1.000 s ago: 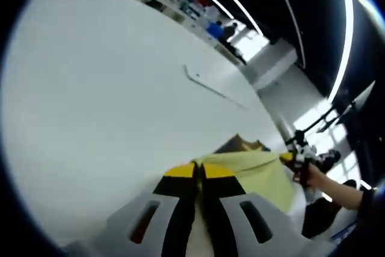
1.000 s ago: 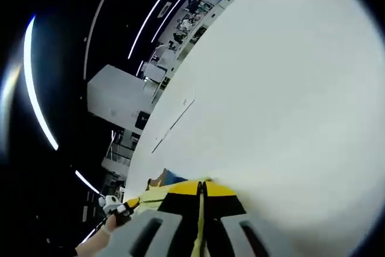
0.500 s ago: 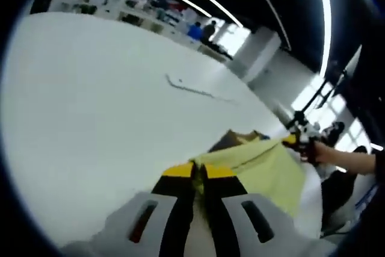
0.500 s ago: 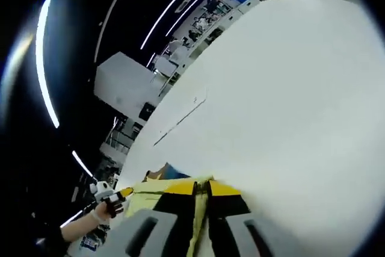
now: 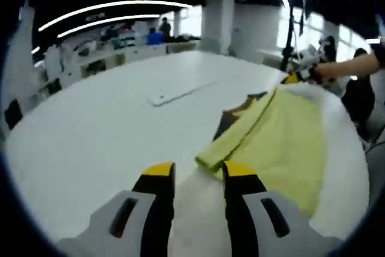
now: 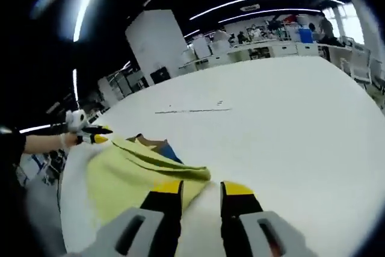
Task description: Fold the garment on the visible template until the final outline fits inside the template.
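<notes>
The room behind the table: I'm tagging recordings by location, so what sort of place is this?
Probably a large open-plan office or lab: long ceiling light strips, rows of cluttered desks beyond the big white table, and a wide square pillar.

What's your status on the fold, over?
Left gripper open, right gripper open, both just short of the cloth. Yellow garment lies folded on the white table, darker layer peeking out beneath. Nothing in the way.
</notes>
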{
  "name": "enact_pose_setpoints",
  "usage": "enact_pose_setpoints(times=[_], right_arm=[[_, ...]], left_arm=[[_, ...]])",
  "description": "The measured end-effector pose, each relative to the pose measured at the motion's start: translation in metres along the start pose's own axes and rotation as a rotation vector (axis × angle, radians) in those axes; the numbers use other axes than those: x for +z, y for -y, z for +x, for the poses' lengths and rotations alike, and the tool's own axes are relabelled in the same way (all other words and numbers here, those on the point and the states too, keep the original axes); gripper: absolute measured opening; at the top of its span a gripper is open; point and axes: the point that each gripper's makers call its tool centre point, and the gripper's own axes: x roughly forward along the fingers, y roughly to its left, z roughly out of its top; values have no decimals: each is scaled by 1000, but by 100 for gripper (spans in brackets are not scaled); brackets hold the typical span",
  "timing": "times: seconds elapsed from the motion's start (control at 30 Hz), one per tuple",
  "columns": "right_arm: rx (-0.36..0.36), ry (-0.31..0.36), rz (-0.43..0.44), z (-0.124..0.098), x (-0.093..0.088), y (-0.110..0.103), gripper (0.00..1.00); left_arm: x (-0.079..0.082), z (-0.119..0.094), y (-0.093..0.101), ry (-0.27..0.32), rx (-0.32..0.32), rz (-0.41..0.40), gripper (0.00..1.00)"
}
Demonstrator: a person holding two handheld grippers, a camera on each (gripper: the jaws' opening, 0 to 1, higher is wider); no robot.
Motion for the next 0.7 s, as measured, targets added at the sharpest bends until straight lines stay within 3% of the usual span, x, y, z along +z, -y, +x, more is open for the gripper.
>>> enact_pose_setpoints(times=[0.03,0.1,0.3,0.4,0.57,0.7], right_arm=[[-15,-21,-63,3,-2,1,21],[-11,-43,-105,6,-4,0,21],[-27,-95,-191,16,-12,6,21],[-1,-66,-177,19,-7,4,22],[14,-47,-149,24,-4,8,22],[19,-42,-133,26,-4,11,21]], left_arm=[[-2,3,3,-27,-12,114,28],[-6,5,3,-73,-7,214,27],[5,12,5,-85,5,459,26],[2,15,8,-122,-31,529,25],[10,16,4,-96,-34,536,22],[4,18,10,-121,-67,614,19]])
